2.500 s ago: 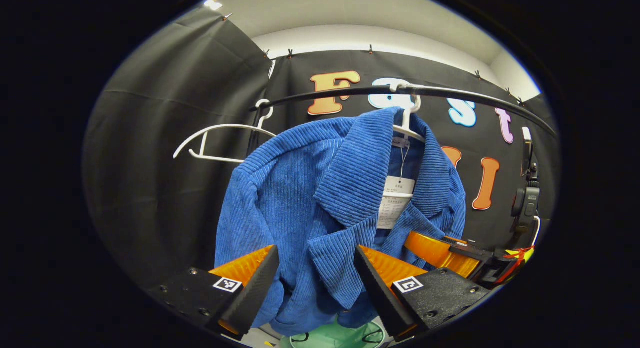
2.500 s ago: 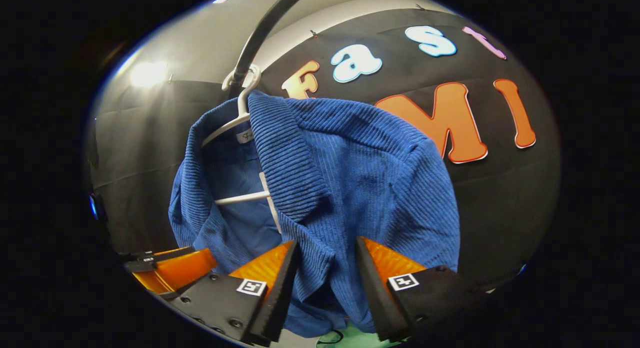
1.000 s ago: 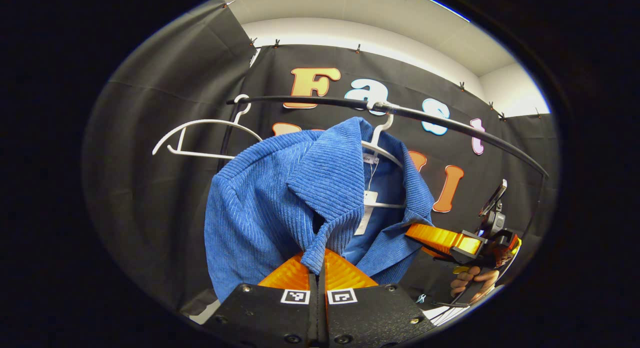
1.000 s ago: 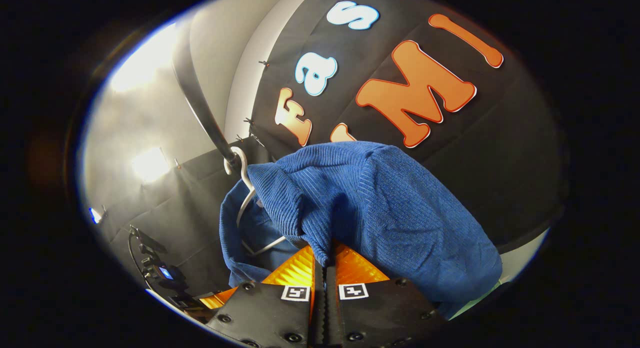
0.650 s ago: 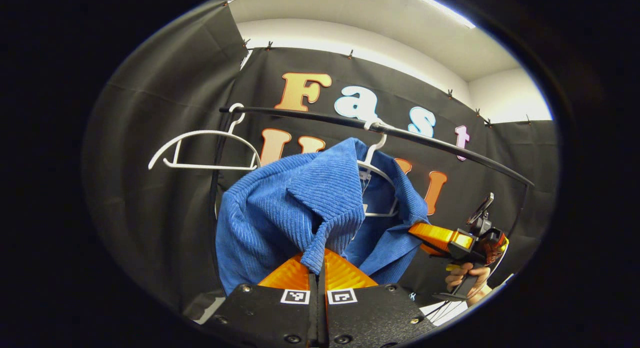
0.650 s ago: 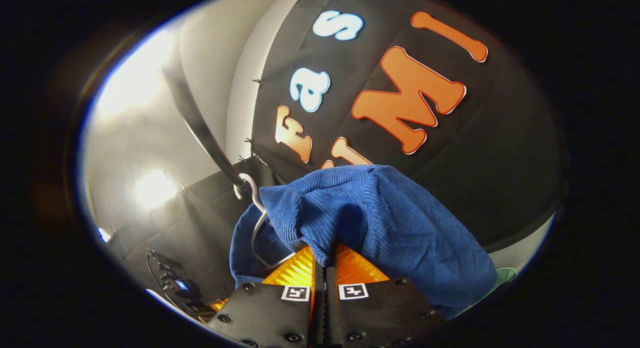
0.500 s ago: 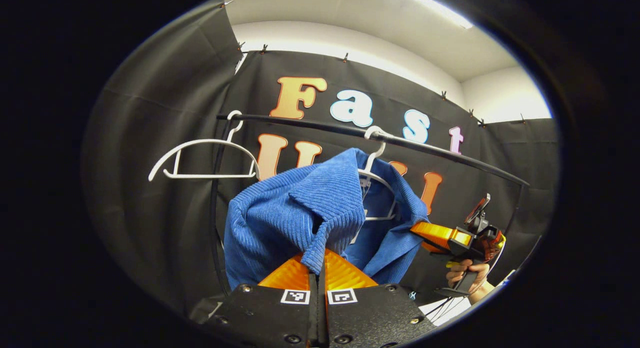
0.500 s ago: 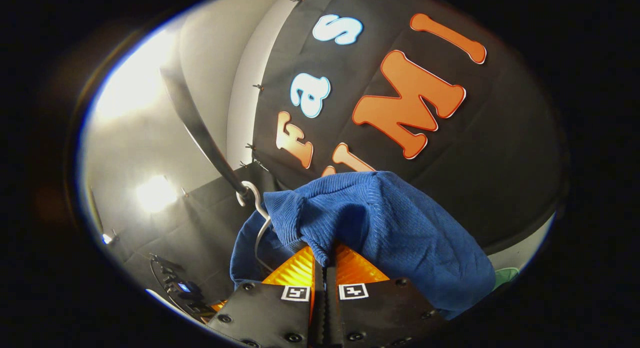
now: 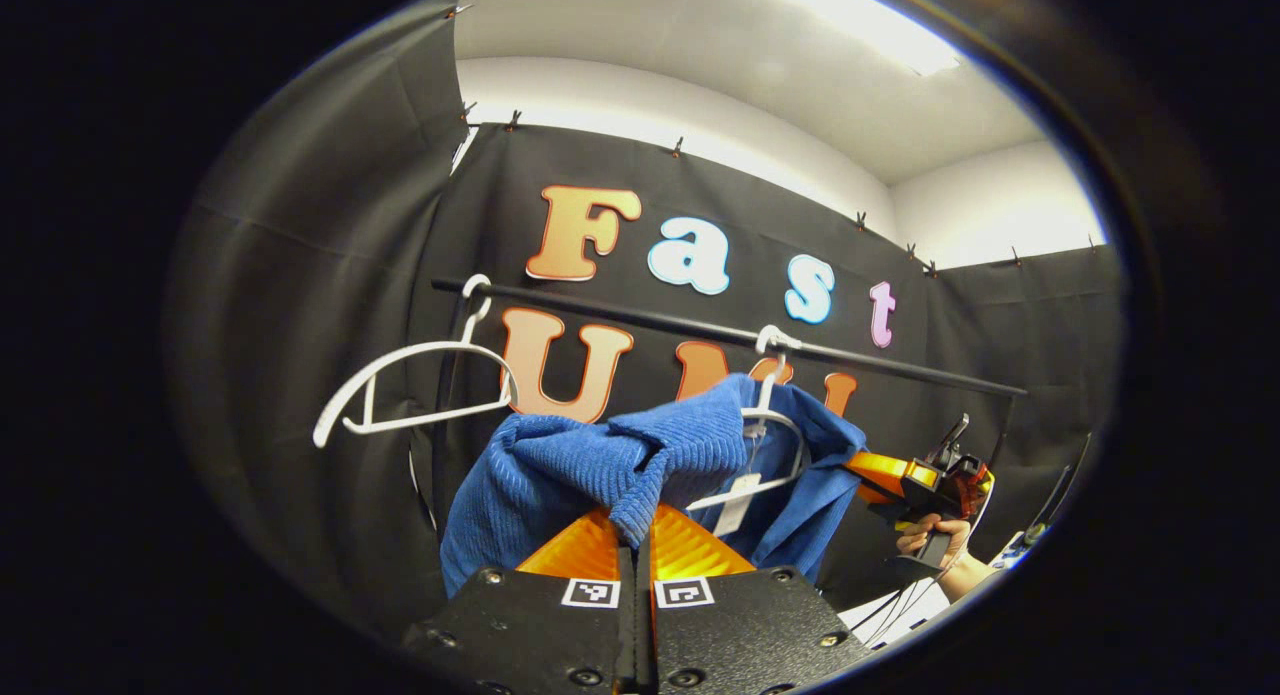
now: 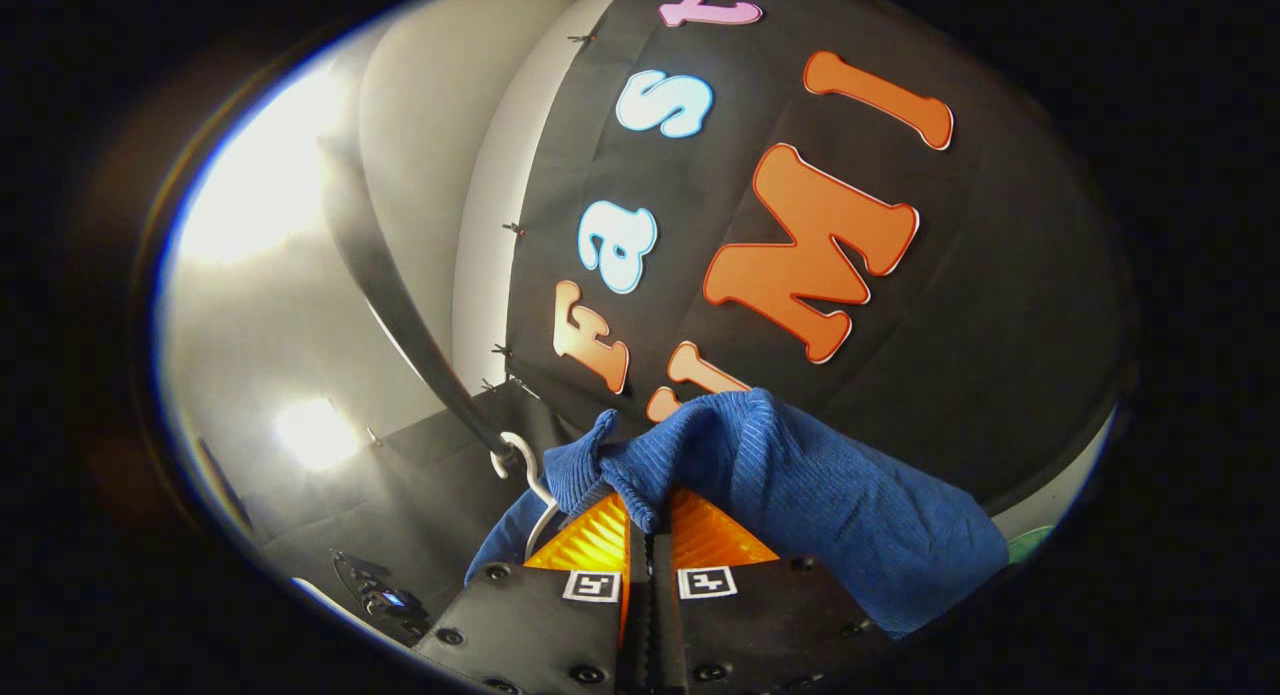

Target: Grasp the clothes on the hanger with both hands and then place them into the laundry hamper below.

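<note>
A blue corduroy jacket hangs partly off a white hanger on the black rail. My left gripper is shut on the jacket's left lapel, low in the left gripper view. The right gripper appears there too, farther right, pinching the other front edge, with a hand under it. In the right gripper view my right gripper is shut on a fold of the jacket, beside the hanger's hook. A sliver of green hamper peeks out at the far right.
An empty white hanger hangs at the rail's left end. Black booth cloth stands behind and to the left. A phone-like device on a mount sits low left in the right gripper view.
Both grippers went from open around the lapels to shut on them, then drew back and down. The jacket has slid partway off its hanger and the rail looks farther away.
</note>
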{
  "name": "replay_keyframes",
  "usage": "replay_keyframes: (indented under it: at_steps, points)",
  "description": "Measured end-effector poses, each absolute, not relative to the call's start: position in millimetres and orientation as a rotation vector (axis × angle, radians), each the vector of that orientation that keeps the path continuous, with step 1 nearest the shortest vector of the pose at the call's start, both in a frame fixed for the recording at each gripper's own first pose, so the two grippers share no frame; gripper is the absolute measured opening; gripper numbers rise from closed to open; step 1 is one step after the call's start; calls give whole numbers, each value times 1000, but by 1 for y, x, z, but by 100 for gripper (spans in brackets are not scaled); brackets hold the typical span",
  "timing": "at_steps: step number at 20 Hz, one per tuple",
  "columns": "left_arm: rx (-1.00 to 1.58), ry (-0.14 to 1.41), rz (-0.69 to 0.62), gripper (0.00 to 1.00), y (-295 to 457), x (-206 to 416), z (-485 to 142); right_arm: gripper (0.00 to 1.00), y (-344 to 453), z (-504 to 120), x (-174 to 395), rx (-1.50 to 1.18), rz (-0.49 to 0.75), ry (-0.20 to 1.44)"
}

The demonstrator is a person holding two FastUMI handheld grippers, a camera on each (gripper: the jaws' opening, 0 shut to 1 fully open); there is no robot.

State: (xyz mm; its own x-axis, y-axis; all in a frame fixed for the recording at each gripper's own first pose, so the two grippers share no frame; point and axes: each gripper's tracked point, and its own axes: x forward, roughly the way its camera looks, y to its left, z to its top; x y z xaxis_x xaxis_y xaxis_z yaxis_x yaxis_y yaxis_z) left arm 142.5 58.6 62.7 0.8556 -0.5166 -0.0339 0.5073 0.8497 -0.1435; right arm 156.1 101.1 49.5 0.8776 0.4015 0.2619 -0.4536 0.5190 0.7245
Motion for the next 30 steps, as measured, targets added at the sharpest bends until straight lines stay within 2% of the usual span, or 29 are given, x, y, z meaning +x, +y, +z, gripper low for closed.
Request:
replay_keyframes:
  at_steps: [10,18,30]
  points:
    - [-92,11,-484,0,93,175,87,8,77,67,179,1007,521,-84]
    - [45,-51,-482,0,82,202,109,7,52,81,195,1051,527,-99]
    - [-16,64,-522,0,66,251,67,7,17,78,230,1047,449,-49]
